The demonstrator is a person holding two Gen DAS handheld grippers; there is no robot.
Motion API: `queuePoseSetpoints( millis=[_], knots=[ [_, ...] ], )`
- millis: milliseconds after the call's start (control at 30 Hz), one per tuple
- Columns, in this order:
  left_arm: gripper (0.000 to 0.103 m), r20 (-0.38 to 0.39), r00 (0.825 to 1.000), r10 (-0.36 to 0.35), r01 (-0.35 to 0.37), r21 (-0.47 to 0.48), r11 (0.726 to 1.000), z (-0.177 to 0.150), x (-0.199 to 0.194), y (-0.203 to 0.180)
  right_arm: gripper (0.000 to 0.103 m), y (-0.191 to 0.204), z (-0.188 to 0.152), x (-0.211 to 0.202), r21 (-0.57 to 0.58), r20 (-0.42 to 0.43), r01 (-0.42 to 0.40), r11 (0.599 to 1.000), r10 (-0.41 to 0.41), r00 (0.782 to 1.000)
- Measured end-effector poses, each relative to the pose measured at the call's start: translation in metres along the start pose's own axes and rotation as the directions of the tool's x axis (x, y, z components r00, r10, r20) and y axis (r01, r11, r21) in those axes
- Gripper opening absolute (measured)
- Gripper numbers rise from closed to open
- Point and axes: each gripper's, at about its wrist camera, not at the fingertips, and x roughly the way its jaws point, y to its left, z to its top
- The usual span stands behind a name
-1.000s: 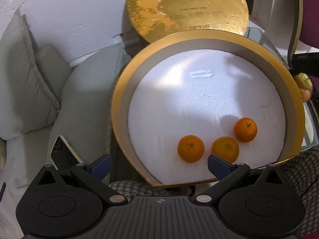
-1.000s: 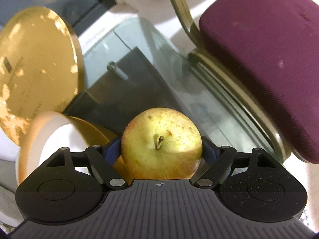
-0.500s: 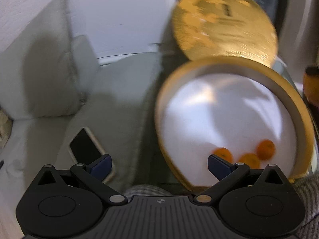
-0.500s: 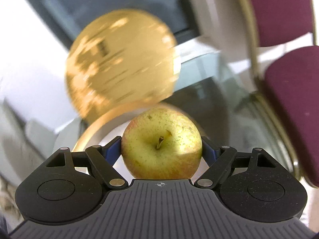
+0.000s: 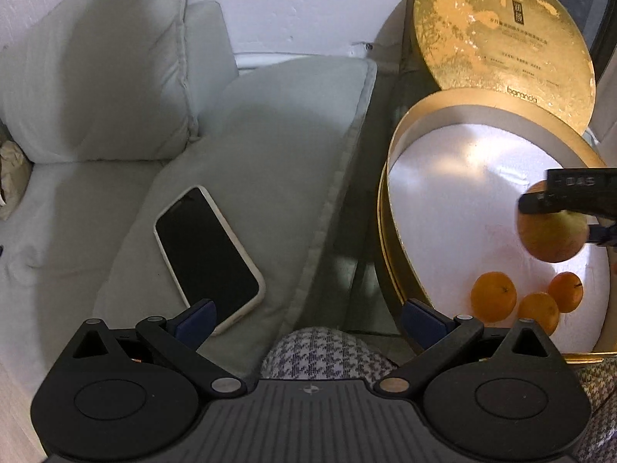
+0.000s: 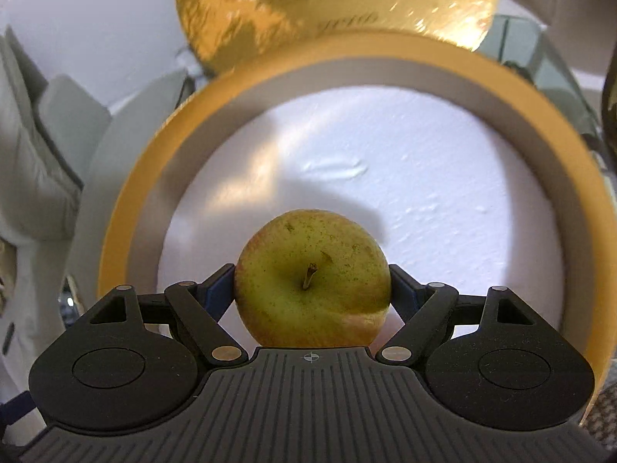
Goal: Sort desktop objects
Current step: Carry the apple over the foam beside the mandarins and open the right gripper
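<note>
An apple (image 6: 312, 277) was gripped between the jaws of the right gripper (image 6: 312, 293) and held above the white foam floor of a round gold box (image 6: 570, 162). The left gripper (image 5: 308, 314) was spread wide with nothing in it. Three tangerines (image 5: 493, 296) lay in the box, a phone (image 5: 208, 254) on a grey cushion (image 5: 293, 123), and a gold lid (image 5: 501, 38) stood behind

Yellow-green apple (image 6: 312, 277) (reddish underneath), gold box (image 6: 559, 162), three orange tangerines (image 5: 493, 296).
</note>
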Motion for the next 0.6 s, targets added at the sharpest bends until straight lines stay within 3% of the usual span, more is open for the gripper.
queuePoseSetpoints(
  millis=[333, 600],
  knots=[
    [0.102, -0.028, 1.0, -0.007, 0.007, -0.005, 1.0, -0.005, 0.007, 0.003, 0.087, 0.003, -0.004, 0.013, -0.004, -0.025, 0.01, 1.0, -0.01, 1.0],
    [0.102, -0.005, 1.0, -0.003, 0.003, 0.002, 1.0, -0.009, -0.007, -0.001, 0.09, -0.003, -0.001, -0.021, -0.005, 0.019, -0.02, 1.0, 0.02, 1.0]
  ],
)
